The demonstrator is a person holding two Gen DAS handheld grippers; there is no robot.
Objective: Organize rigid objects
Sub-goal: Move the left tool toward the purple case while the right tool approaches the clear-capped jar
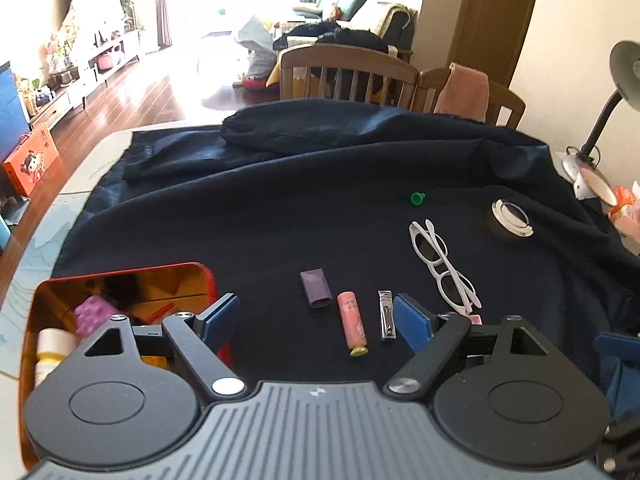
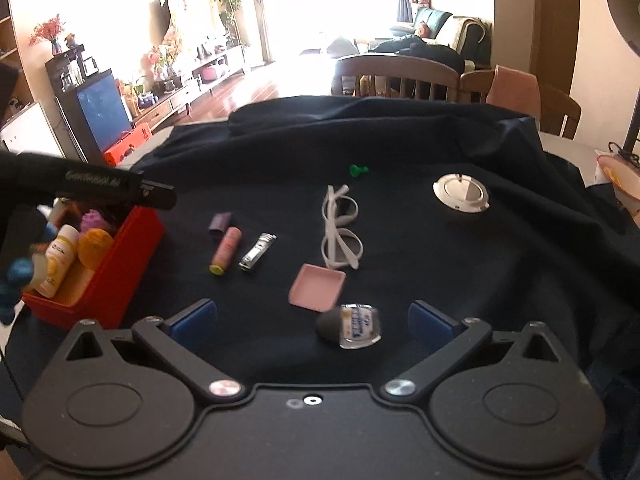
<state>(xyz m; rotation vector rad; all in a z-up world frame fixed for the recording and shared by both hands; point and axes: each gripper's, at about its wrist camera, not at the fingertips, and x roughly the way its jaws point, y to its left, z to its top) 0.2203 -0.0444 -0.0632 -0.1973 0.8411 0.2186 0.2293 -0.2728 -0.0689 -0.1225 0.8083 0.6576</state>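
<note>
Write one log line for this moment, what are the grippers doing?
left gripper: open, empty | right gripper: open, empty, above small bottle | red box: part filled

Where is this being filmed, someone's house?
Most likely a home, an open dining and living room. A table under a dark cloth has wooden dining chairs behind it, with a sofa and a long TV cabinet further back.

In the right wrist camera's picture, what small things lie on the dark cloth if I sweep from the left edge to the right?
Red open box of bottles → purple tube → pink cylinder with a yellow-green end → silver nail clipper → white-framed sunglasses → round silver compact.
</note>
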